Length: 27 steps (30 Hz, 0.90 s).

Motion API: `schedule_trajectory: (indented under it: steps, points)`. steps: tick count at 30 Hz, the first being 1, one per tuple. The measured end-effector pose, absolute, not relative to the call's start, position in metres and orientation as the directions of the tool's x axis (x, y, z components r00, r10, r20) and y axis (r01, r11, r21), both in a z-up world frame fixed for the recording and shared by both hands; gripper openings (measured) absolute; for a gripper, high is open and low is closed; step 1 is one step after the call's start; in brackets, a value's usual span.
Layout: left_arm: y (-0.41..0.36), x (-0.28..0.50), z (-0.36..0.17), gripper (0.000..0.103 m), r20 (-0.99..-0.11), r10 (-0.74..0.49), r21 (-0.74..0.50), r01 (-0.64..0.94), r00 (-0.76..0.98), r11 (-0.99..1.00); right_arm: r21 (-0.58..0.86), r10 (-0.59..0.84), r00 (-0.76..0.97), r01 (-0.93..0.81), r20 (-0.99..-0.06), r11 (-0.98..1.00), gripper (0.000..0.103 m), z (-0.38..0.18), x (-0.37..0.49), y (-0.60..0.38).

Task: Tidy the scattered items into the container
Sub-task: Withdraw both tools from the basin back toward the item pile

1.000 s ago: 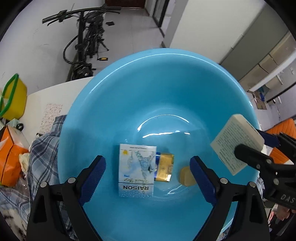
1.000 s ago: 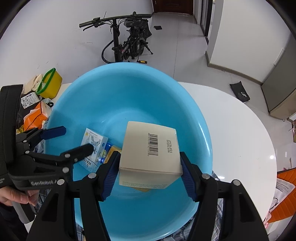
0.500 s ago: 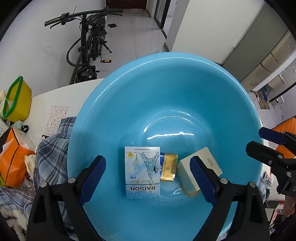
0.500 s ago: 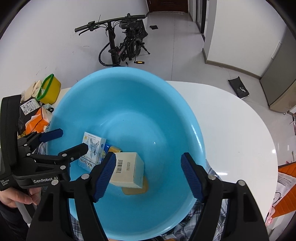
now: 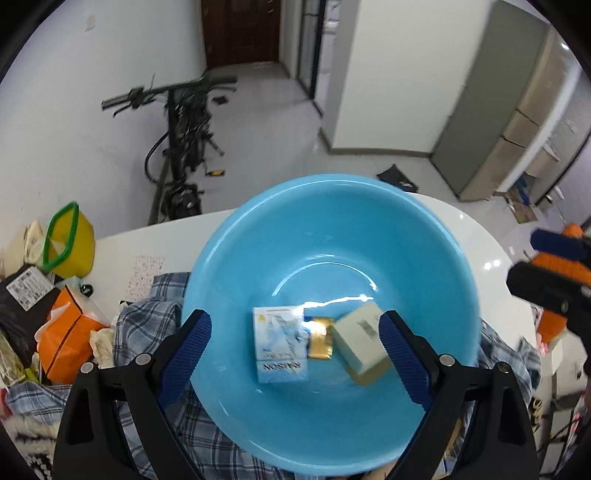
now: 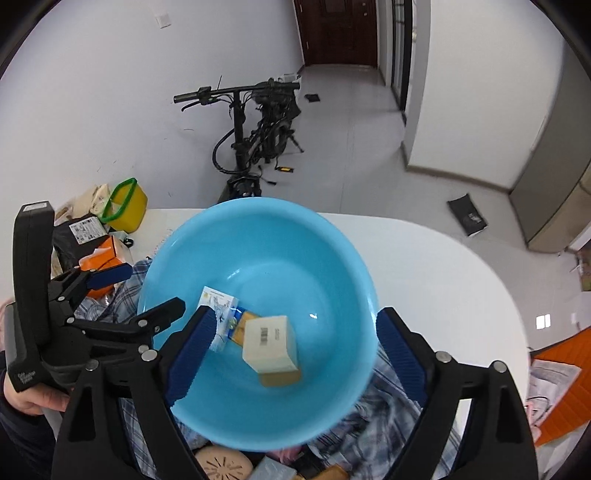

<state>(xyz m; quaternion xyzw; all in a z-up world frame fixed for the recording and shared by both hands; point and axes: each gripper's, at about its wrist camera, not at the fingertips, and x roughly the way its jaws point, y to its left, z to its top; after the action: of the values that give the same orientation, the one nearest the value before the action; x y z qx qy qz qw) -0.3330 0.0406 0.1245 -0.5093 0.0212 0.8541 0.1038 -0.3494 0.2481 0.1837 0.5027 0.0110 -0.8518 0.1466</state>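
Table (image 6: 424, 266), white and rounded, is carrying a blue basin (image 5: 369, 206) that is sitting partly on a blue plaid cloth (image 5: 147, 321). Clutter is crowding the table's left end: a yellow tub with a green handle (image 5: 72, 240), an orange box (image 5: 66, 332) and a black packet with a white label (image 6: 85, 229). Beyond the table, a black bicycle (image 6: 255, 133) is leaning by a white wall on a pale tiled floor; a dark wooden door (image 6: 340, 33) is showing at the far end of the room.

Right gripper (image 6: 291, 343) is hanging above the basin, blue pads spread wide, having just been opening. Nothing is sitting between the pads; they are touching nothing. The cream carton with a barcode (image 6: 271, 341) is lying loose on the basin floor, tilted over a tan block (image 6: 280, 378). Beside it, a white-and-blue pack (image 5: 280, 343) is lying flat, with a gold packet (image 5: 321, 339) wedged between pack and carton.

Left gripper (image 5: 295, 350) is also hovering over the basin, pads wide apart and empty. A hand (image 6: 33, 398) is gripping its handle.
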Motion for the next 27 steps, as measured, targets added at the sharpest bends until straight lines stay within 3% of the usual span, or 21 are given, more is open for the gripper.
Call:
schedule_trajectory:
  steps: [6, 11, 15, 18, 27]
  points:
    - [0.043, -0.295, 0.153, 0.094, -0.812, 0.201, -0.099, -0.211, -0.548, -0.973, 0.157, -0.274, -0.499, 0.265, -0.822, -0.951, 0.088, 0.206, -0.313, 0.261]
    - [0.051, -0.258, 0.183, 0.094, -0.733, 0.172, 0.002, -0.255, -0.658, -0.967, 0.117, -0.255, -0.561, 0.271, -0.788, -0.956, 0.091, 0.223, -0.279, 0.27]
    - [0.05, -0.233, 0.197, 0.094, -0.721, 0.234, -0.054, -0.284, -0.653, -0.957, 0.107, -0.258, -0.592, 0.278, -0.763, -0.955, 0.092, 0.233, -0.252, 0.277]
    - [0.054, -0.211, 0.201, 0.099, -0.695, 0.226, -0.013, -0.303, -0.682, -0.953, 0.127, -0.29, -0.605, 0.298, -0.742, -0.946, 0.092, 0.239, -0.232, 0.278]
    - [0.061, -0.165, 0.215, 0.099, -0.642, 0.258, 0.007, -0.342, -0.722, -0.94, 0.13, -0.349, -0.613, 0.373, -0.709, -0.919, 0.092, 0.245, -0.189, 0.277]
